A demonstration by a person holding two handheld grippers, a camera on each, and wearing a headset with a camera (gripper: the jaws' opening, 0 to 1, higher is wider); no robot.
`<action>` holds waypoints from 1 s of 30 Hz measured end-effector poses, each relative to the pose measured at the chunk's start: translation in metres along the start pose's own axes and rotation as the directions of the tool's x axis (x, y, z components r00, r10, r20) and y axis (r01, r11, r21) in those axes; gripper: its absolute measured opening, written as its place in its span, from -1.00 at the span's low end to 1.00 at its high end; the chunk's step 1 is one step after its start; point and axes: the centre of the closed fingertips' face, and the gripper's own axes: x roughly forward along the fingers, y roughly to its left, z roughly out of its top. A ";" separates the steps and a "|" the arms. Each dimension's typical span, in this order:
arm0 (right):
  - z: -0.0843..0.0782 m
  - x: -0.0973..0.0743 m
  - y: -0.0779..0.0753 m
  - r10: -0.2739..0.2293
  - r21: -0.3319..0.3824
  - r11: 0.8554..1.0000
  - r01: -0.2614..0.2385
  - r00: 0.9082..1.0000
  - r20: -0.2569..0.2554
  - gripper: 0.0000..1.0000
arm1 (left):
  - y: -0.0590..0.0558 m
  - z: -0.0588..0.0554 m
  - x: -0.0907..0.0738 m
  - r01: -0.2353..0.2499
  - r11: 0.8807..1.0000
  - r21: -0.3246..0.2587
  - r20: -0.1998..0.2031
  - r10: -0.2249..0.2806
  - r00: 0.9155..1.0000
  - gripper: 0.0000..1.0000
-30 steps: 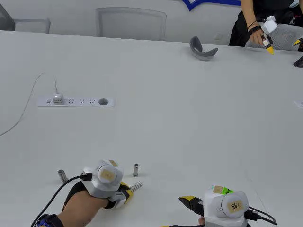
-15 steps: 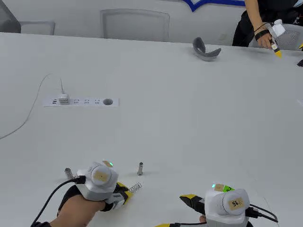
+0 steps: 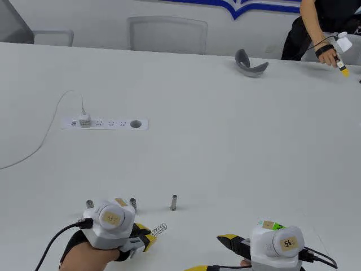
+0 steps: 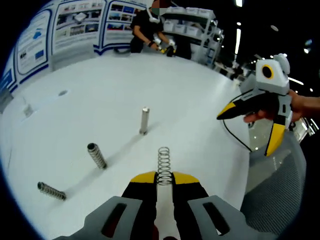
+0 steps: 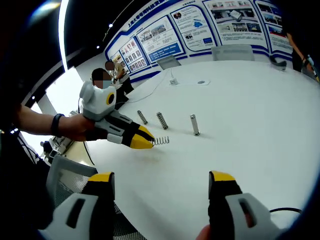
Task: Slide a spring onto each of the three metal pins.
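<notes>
We see the left gripper with its fingers closed on one end of a spring. The spring projects forward just above the white worktop. The bare pin stands upright ahead of the spring, apart from it. To the left of the bare pin, the first sprung pin and the second sprung pin each carry a spring. The right gripper is over the near part of the worktop, its fingers spread wide.
</notes>
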 end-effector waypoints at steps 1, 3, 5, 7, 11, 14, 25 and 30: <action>0.000 0.000 0.001 0.004 0.001 1.000 -0.004 1.000 0.000 0.56 | 0.000 0.000 -0.003 -0.004 1.000 -0.004 0.006 0.004 1.000 -0.79; 0.000 0.001 0.002 0.010 -0.003 1.000 -0.010 1.000 -0.003 0.56 | 0.001 0.000 -0.009 -0.010 1.000 -0.008 0.013 0.011 1.000 -0.79; 0.001 0.002 0.004 0.018 -0.006 1.000 -0.018 1.000 -0.004 0.55 | 0.002 0.000 -0.014 -0.018 1.000 -0.010 0.019 0.018 1.000 -0.79; 0.002 0.003 0.006 0.024 -0.007 1.000 -0.025 1.000 -0.004 0.55 | 0.003 0.001 -0.019 -0.024 1.000 -0.011 0.025 0.025 0.999 -0.79; 0.004 0.005 0.007 0.033 0.002 0.999 -0.033 0.999 0.001 0.53 | 0.005 0.001 -0.028 -0.035 0.999 -0.023 0.037 0.036 0.999 -0.79; 0.005 0.006 0.008 0.039 0.007 0.999 -0.039 0.999 0.007 0.53 | 0.006 -0.001 -0.032 -0.035 0.999 -0.029 0.039 0.036 0.999 -0.79; 0.005 0.013 0.016 0.068 0.002 0.998 -0.068 0.998 -0.003 0.52 | 0.010 -0.009 -0.053 -0.058 0.998 -0.032 0.041 0.059 0.997 -0.79; 0.007 0.014 0.020 0.082 0.004 0.997 -0.082 0.997 -0.002 0.51 | 0.011 -0.010 -0.066 -0.065 0.998 -0.015 0.043 0.065 0.997 -0.79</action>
